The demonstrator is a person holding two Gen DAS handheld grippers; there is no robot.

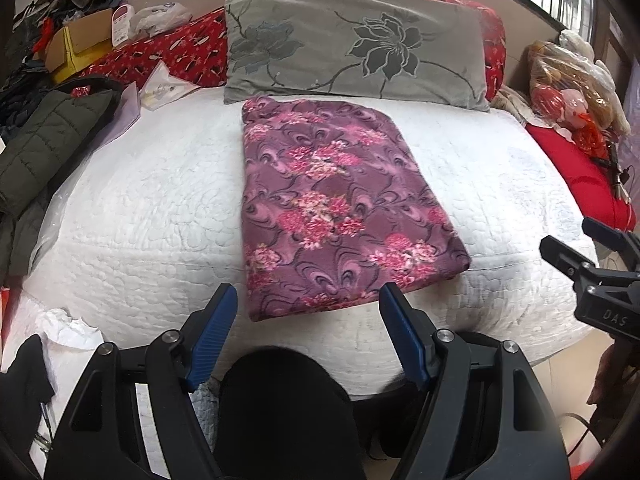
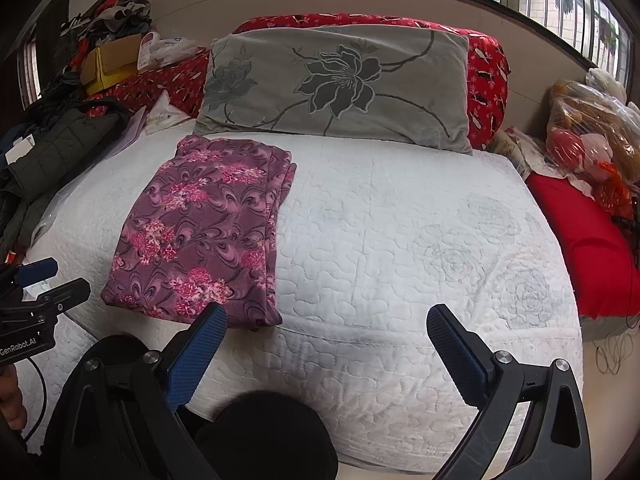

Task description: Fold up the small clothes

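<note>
Purple floral garment (image 1: 340, 208) lies folded flat in rectangle on white quilted bed (image 1: 140, 208), long side running from near edge toward grey flower pillow (image 1: 352, 44) at far edge. Layered fold edges visible along its right side in right wrist view. Left gripper (image 1: 308, 300) hovers at near edge just before garment, jaws released, gripping nothing. Right gripper (image 2: 326, 320) off to right over bare quilt, jaws spread wide, apparently clear of cloth. Dark green jacket (image 1: 52, 136) at left edge.
</note>
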